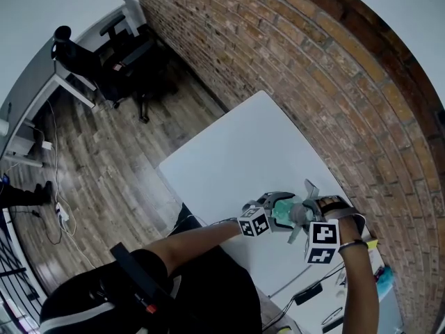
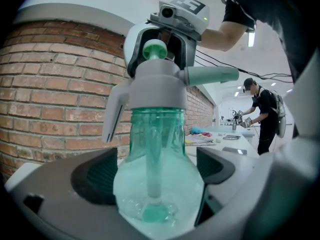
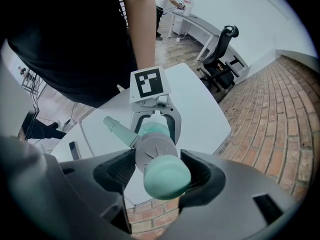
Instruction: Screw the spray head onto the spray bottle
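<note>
- Our left claw (image 2: 152,174) is clamped around the belly of the translucent green plastic spray bottle (image 2: 157,129), which we hold upright.
- On top of the bottle sits the grey plastic spray head (image 3: 155,151); our right claw (image 3: 152,166) grips it from above.
- Below the bottle lies the white desk (image 1: 236,158).
- Beyond the bottle runs a red brick wall (image 1: 313,68).

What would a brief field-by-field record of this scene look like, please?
Bottle: spray bottle, upright, gripped by the left hand-held gripper
Head: spray head, on the bottle's neck, gripped from above by the right hand-held gripper
Tightness: cannot be told
Setting: held above the white table, beside the brick wall
</note>
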The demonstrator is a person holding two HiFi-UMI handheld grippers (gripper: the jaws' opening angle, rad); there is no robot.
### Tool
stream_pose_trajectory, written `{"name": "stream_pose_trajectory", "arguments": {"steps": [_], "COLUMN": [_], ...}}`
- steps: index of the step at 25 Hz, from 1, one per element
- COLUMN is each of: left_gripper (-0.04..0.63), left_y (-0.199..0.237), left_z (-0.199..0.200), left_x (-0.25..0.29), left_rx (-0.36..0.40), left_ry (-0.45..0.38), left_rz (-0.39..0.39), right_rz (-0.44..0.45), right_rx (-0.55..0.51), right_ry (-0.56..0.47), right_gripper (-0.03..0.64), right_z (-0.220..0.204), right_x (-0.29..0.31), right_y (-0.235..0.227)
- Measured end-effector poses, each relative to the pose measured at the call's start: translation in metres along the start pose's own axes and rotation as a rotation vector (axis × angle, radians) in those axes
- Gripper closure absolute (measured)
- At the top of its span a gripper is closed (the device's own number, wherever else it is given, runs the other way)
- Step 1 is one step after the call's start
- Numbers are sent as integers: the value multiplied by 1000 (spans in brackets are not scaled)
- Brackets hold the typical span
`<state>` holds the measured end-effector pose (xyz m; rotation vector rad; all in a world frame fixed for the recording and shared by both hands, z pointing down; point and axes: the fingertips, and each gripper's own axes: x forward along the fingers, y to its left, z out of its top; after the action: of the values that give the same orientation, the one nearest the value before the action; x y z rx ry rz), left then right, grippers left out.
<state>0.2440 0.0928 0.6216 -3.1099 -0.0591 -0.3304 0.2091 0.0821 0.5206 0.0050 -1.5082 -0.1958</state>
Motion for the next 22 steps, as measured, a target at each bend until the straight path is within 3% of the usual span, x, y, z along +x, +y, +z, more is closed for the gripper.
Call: {"name": "stream_pose_trajectory", "arguments": {"steps": [14, 22], "left_gripper": [109, 109], "left_y": [1, 1], "left_z": [-2, -1], "left_x": [0, 0], "left_rx": [-4, -4], "left_ry": [5, 3], "left_rz": [1, 1], "right_rz": [26, 37], "right_rx": [285, 388], "right_ry": [-8, -31], "right_gripper": [337, 337], "right_z": [-1, -1], "right_x": [2, 2], "right_y": [-3, -3]}}
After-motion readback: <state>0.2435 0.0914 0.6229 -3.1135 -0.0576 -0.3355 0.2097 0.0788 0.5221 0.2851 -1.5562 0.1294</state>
